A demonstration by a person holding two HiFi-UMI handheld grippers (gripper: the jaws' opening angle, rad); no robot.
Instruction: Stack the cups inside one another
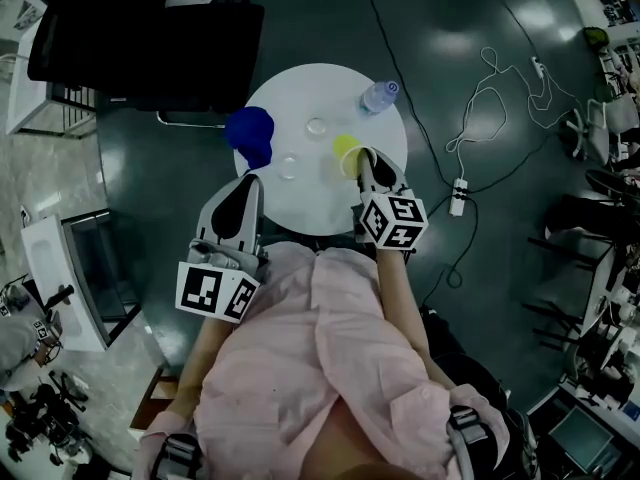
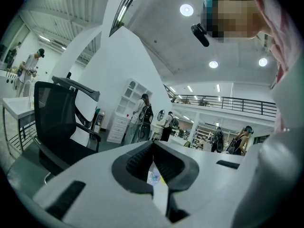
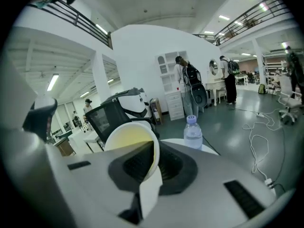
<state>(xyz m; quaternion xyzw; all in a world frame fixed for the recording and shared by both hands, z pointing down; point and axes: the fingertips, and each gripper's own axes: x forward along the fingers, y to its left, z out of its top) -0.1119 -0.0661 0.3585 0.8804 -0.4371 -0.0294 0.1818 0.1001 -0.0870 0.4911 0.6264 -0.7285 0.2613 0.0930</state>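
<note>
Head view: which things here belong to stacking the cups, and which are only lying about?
Job: yellow cup, blue cup, clear cup, second clear cup.
Lying about: water bottle, chair, power strip.

Four cups: yellow cup (image 1: 346, 148), blue cup (image 1: 250, 133), clear cup (image 1: 317, 125), second clear cup (image 1: 289, 165). One bottle (image 1: 380, 96). One table (image 1: 300, 90).

In the head view both arms reach up from the lower middle of the frame. The left hand-held gripper (image 1: 246, 182) sits left of centre, its marker cube (image 1: 215, 290) near the body. In its own view its jaws are together at the tips with nothing gripped. The right hand-held gripper (image 1: 366, 160) lies right of centre, tilted downward, marker cube (image 1: 392, 219) behind it. Its jaws pinch the wall of a yellow cup (image 3: 127, 137).
</note>
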